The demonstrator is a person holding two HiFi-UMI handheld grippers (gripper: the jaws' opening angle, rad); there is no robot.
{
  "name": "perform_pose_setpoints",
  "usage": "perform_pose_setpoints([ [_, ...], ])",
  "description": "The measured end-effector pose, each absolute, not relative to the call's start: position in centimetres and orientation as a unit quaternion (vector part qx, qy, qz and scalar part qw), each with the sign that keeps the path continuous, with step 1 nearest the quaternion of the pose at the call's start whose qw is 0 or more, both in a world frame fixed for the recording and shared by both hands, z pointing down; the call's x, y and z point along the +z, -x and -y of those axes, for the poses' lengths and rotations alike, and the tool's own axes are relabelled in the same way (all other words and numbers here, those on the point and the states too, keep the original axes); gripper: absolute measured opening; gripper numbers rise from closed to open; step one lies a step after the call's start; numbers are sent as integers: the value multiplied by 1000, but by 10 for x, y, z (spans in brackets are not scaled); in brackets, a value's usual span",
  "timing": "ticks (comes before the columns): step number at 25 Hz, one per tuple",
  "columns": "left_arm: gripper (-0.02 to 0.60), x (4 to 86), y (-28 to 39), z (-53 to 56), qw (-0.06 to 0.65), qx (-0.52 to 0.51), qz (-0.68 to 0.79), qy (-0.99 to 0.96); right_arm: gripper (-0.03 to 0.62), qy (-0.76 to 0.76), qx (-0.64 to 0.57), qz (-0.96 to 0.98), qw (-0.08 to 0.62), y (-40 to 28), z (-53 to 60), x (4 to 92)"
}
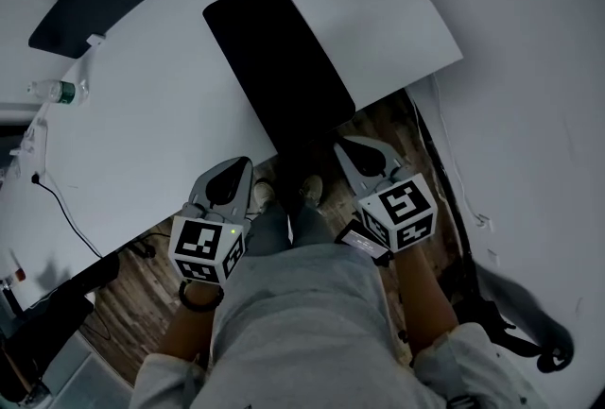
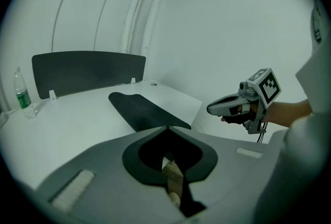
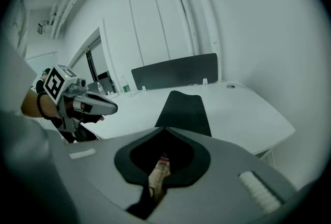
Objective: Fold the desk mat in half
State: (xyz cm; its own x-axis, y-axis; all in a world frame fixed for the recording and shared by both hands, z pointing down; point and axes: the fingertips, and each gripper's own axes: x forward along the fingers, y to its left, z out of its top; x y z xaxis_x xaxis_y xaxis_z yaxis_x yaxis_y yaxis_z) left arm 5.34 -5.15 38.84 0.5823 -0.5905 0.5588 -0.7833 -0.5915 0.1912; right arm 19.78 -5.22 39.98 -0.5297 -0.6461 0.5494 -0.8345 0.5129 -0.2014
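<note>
the white desk [image 1: 142, 114] carries the black desk mat [image 1: 274, 58], which lies flat and runs away from the person, its near end at or just over the desk's near edge. it looks thin, light and floppy, so it should bend easily; the two near corners seem the best places to grip. the left tongs [image 1: 243, 167] and right tongs [image 1: 342, 150] flank that near end, both closed tip to tip on nothing, neither clearly touching the mat
</note>
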Motion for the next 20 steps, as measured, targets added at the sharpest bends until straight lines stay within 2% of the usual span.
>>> perform_pose_setpoints([
  [11, 18, 351, -18, 51, 185, 209, 391, -877, 5, -459, 183, 849, 188, -169, 54, 337],
  [20, 18, 339, -16, 52, 178, 204, 379, -885, 5, -464, 175, 849, 181, -156, 57, 322],
])
